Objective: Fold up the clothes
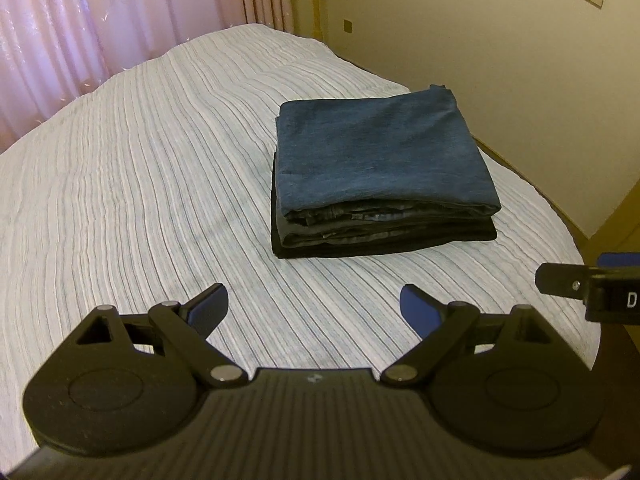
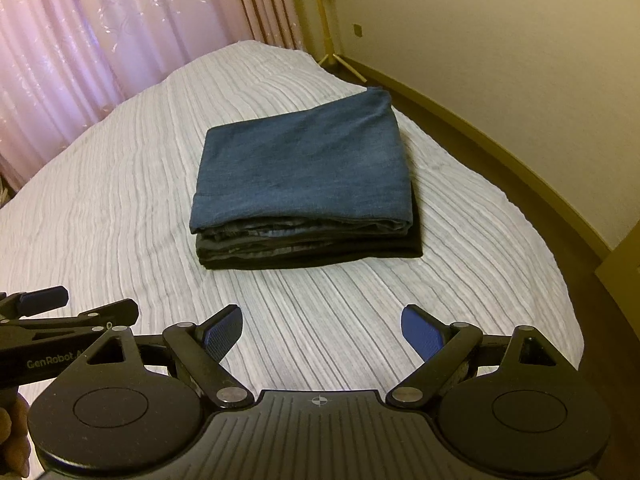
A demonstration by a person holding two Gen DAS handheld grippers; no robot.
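A neat stack of folded clothes [image 1: 380, 176] [image 2: 304, 196] lies on the striped bedspread [image 1: 140, 200] [image 2: 340, 320], a blue denim piece on top and darker pieces under it. My left gripper [image 1: 314, 306] hovers over the bed short of the stack, open, nothing between its blue pads. My right gripper [image 2: 322, 330] is likewise open and empty, just in front of the stack. In the right wrist view the left gripper [image 2: 52, 308] shows at the left edge; in the left wrist view the right gripper [image 1: 592, 284] shows at the right edge.
Pink curtains [image 1: 100, 20] [image 2: 100, 32] hang behind the bed. A cream wall [image 1: 520, 60] runs along the right, with a dark floor strip [image 2: 500, 176] between it and the bed. A yellow stand [image 2: 328, 40] is in the far corner. A hand [image 2: 12, 440] holds the left gripper.
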